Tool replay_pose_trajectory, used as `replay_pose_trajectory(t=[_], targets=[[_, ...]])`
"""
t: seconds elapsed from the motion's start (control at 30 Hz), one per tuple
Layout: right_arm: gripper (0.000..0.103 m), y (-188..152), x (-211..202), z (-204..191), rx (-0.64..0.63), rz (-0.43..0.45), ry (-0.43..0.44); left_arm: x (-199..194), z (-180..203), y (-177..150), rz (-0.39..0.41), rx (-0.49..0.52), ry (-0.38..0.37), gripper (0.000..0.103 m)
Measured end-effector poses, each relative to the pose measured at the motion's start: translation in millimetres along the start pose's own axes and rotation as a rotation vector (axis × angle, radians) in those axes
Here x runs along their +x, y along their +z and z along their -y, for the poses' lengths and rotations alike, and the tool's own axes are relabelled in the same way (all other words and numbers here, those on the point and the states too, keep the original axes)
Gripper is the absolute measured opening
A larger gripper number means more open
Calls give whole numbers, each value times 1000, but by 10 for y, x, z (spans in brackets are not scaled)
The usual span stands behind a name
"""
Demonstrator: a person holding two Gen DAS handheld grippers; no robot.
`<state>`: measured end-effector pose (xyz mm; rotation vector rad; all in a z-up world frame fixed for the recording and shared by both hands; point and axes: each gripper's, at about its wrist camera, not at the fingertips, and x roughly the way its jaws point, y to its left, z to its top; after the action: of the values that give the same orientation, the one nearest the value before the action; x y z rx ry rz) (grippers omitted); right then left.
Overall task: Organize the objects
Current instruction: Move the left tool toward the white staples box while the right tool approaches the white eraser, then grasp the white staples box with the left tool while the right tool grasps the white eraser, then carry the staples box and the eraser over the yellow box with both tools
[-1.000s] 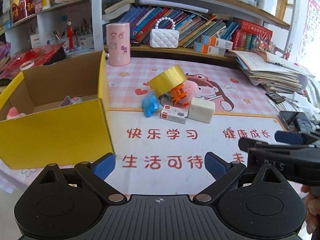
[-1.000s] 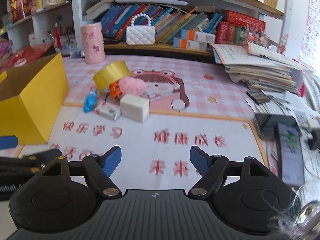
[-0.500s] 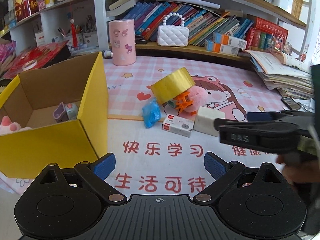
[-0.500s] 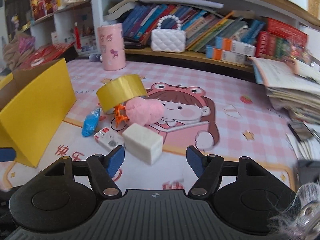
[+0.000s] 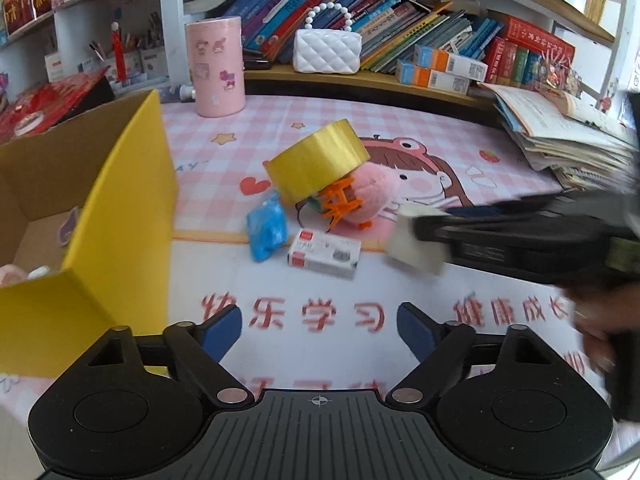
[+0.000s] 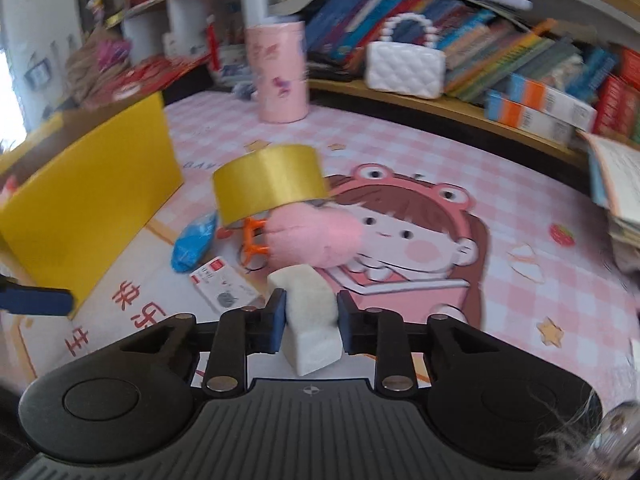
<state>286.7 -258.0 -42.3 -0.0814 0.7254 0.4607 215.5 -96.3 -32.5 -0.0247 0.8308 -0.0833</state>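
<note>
A loose pile lies on the pink mat: a yellow tape roll [image 5: 318, 162] leaning on a pink plush [image 5: 368, 196], an orange clip [image 5: 340, 202], a blue packet [image 5: 266, 230] and a small red-and-white box [image 5: 324, 254]. In the right wrist view my right gripper [image 6: 311, 322] is closing, its blue pads pressing both sides of a white block [image 6: 310, 312]. The left wrist view shows that gripper [image 5: 432, 232] coming in from the right onto the block [image 5: 408, 254]. My left gripper [image 5: 319, 334] hangs over the printed mat short of the pile, its jaws wide but closing, with nothing between them.
A yellow cardboard box [image 5: 120, 208] stands open at the left with small toys inside. At the back stand a pink canister [image 5: 216, 66], a white quilted purse [image 5: 326, 50] and rows of books. A stack of papers [image 5: 560, 132] lies at the right.
My right gripper has swung in from the right to the white block and closed on it. My left gripper has moved nearer the pile and its jaws have narrowed a little.
</note>
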Motion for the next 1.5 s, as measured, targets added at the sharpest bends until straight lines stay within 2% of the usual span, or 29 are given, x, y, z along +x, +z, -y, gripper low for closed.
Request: replay_pose_trajectory(t=[0.2, 0.5, 0.57, 0.63, 0.73, 1.0, 1.17, 1.5], targets=[[23, -161, -348, 149, 119, 26, -61, 374, 59, 175, 7, -5, 3, 76], [23, -381, -715, 65, 168, 42, -86, 779, 140, 286, -27, 41, 51, 76], [23, -411, -758, 31, 169, 40, -85, 815, 122, 285, -31, 36, 57, 70], [23, -437, -784, -9, 166, 36, -89, 809, 114, 283, -12, 42, 55, 54], [23, -474, -797, -67, 167, 26, -99, 782, 84, 288, -13, 30, 45, 54], [23, -561, -807, -297, 168, -3, -123, 213, -41, 213, 48, -32, -69, 53], [23, -616, -838, -560, 162, -22, -134, -197, -206, -11, 59, -41, -131, 54], [23, -673, -966, -1321, 132, -31, -123, -800, -817, -538, 56, -75, -132, 54]])
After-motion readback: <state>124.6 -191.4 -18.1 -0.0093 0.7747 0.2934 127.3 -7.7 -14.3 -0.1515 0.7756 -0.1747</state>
